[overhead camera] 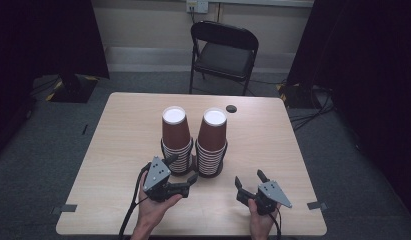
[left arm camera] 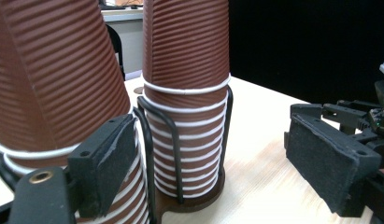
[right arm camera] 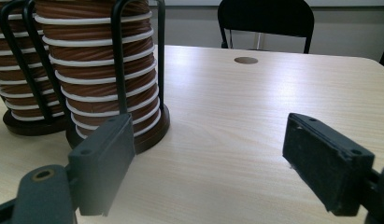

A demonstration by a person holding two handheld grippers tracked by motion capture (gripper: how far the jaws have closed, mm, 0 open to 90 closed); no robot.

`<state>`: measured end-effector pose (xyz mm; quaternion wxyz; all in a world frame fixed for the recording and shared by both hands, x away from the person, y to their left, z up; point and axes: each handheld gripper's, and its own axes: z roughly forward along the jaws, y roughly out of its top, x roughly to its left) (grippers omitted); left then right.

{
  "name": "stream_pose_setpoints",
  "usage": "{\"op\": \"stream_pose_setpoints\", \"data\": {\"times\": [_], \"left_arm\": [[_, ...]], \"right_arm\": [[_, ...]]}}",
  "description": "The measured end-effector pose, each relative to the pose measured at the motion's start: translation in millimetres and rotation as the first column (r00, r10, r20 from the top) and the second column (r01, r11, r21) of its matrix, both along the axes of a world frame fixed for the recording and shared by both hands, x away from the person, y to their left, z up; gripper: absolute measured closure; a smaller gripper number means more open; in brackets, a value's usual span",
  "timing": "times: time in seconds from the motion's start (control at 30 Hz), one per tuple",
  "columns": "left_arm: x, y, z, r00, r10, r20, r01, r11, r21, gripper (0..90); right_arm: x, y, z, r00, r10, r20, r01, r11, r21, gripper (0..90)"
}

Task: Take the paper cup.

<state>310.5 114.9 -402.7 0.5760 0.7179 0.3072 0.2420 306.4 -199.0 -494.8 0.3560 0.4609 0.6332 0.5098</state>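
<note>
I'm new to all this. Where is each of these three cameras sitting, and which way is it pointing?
High view: fixed above the person's side, looking forward and down on the table; both hands, left gripper and right gripper show.
Left gripper view: rides the left gripper, looking between its open jaws at the two cup stacks, the left stack nearest.
Right gripper view: rides the right gripper, low over the table, facing the right stack and the chair; its jaws stand open.
All three share the cup stacks.

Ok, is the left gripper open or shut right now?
Open. In the left gripper view, the left gripper has its jaws wide apart, with the nearer cup stack by one jaw and nothing held between them.
</note>
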Motion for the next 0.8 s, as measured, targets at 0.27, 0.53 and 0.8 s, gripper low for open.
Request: {"op": "stream_pose_setpoints", "data": {"times": [0.27,0.53,0.8], "left_arm": [[6.9,-6.1,12.6,0.9998,-0.016,0.014,0.015,0.9998,0.009,18.7],[15.3,-10.9,25.7,0.9993,-0.030,0.021,0.030,0.9995,-0.001,16.9],[22.4,-17.2,34.1,0.9994,-0.020,0.028,0.020,0.9997,0.014,15.8]], "right_arm": [[0.2,0.0,0.0,1.0000,0.000,-0.001,0.000,1.000,0.000,16.1],[0.2,0.1,0.0,1.0000,0.000,-0.002,0.000,1.000,-0.002,16.2],[0.5,0.1,0.0,1.0000,0.003,-0.003,-0.003,1.000,-0.002,16.2]]}}
